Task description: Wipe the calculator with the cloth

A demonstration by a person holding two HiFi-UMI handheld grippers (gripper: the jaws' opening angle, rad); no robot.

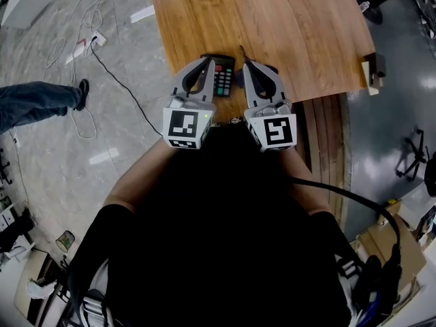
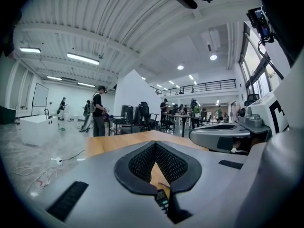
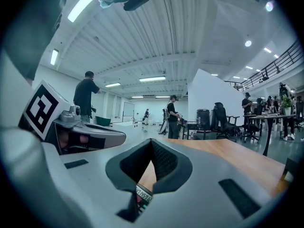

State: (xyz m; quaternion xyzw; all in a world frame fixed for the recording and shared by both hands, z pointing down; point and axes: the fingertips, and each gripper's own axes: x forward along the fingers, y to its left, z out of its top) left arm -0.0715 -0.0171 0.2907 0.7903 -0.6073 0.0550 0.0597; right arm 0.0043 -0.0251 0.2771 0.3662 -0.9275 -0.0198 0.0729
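Right, the wooden table (image 1: 272,19) filled the twelve o'clock end of the head view, its near edge just ahead of the person. Over that edge both tools pointed toward twelve. The left gripper (image 1: 206,60) sat at eleven o'clock and the right gripper (image 1: 246,63) at one o'clock, side by side and near each other.

In its own view the left gripper (image 2: 155,148) had its jaws pressed together with nothing between the pads. The right gripper (image 3: 152,144) showed the same, jaws together and empty.

Between the two tools, dead on twelve, the calculator (image 1: 222,73) lay flat on the table near the front edge, keys up. It peeked through the gap under the left jaws at six o'clock (image 2: 161,201), and its display showed under the right jaws (image 3: 142,194).

And the cloth? No view showed it plainly. A dark patch (image 1: 271,68) sat just beside the right gripper's tip at one o'clock, but whether that was cloth or shadow could not be told.

So the step in hand read only this far: neither tool carried a cloth, and both hovered around the calculator. That picture would suit a moment ahead of the wiping, cloth waiting to be fetched. It would equally suit one after it, cloth already set down. If wiping was to come, it would call for jaws parted and then clamped on the cloth. A flat pass over the keys would follow, light enough not to push the calculator off the near edge.
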